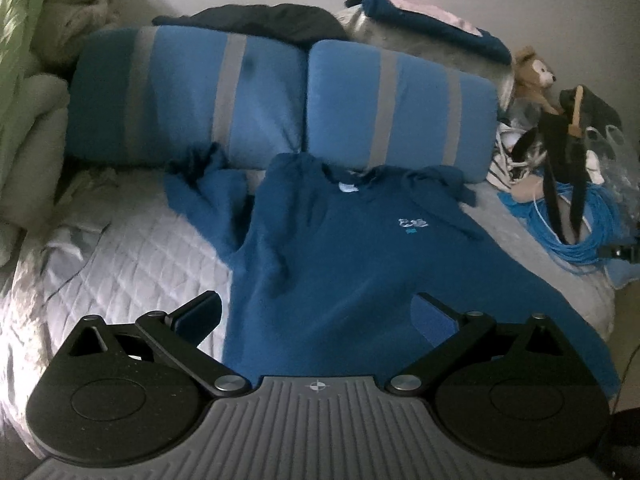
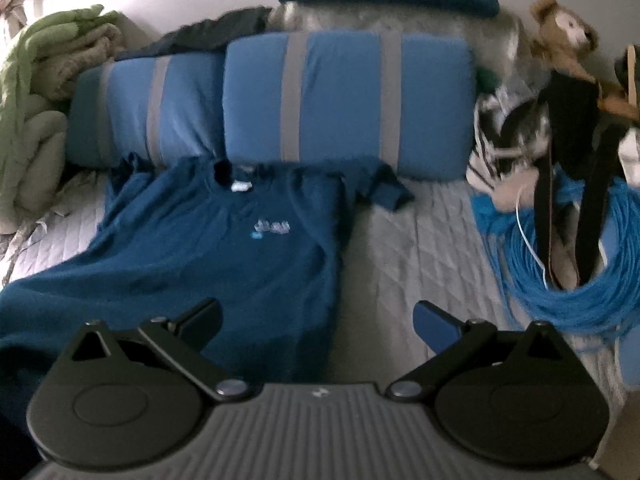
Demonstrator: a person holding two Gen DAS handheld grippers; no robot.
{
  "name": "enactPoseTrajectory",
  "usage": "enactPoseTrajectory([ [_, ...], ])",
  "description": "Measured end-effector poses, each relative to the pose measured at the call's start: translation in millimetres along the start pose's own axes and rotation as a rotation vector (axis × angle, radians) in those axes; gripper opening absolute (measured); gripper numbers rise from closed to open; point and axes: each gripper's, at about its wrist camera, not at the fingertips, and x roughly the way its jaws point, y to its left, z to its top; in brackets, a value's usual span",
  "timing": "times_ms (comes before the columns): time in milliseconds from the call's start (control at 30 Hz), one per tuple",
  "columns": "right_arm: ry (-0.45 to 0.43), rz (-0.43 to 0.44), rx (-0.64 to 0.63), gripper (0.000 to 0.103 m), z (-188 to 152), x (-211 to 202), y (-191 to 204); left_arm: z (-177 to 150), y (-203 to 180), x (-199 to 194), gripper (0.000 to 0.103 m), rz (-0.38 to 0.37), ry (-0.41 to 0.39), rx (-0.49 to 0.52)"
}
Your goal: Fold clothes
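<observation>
since the quilted pale grey bed cover (image 1: 132, 248) gives a broad flat surface, it serves as the folding bench; diamond stitching, slightly rumpled at the left edge. two plump blue pillows with grey stripes (image 1: 192, 96) sit against the wall at the head, out of the work area. dark blue soft-knit t-shirt (image 1: 340, 264) lies spread front-up across the cover, collar toward the pillows, small pale chest print showing; both short sleeves are crumpled, body mostly flat with soft creases. judgement: spread this way to give straight fold lines; not folded as it lies. coiled bright blue cord (image 2: 560, 280) lies well right of the shirt. left gripper (image 1: 318, 314) hovers over the hem, jaws wide apart, nothing held. right gripper (image 2: 318, 316) likewise gaping and empty, straddling the shirt's right edge.
</observation>
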Motion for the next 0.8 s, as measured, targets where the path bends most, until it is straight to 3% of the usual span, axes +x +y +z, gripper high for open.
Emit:
enactPoseTrajectory([
  [267,0.134,0.324,0.257,0.102,-52.5,22.6,-53.2,-5.3,18.0,-9.2,0.103,-0.007,-0.012,-0.052],
  [433,0.185,0.469,0.374,0.102,-88.4,39.4,-63.2,-15.3,36.1,-12.8,0.103,0.006,-0.022,-0.052],
  [567,0.185,0.580,0.520,0.100,-110.9,51.6,-71.8,-21.5,53.5,-12.8,0.103,-0.061,-0.012,-0.130],
  [667,0.174,0.634,0.598,0.092,-122.1,58.7,-76.5,-28.8,70.1,-12.9,0.103,-0.135,-0.021,-0.202],
  [800,0.178,0.707,0.647,0.070,-128.9,67.4,-74.7,-44.7,94.0,-6.5,0.103,-0.222,0.005,-0.319],
])
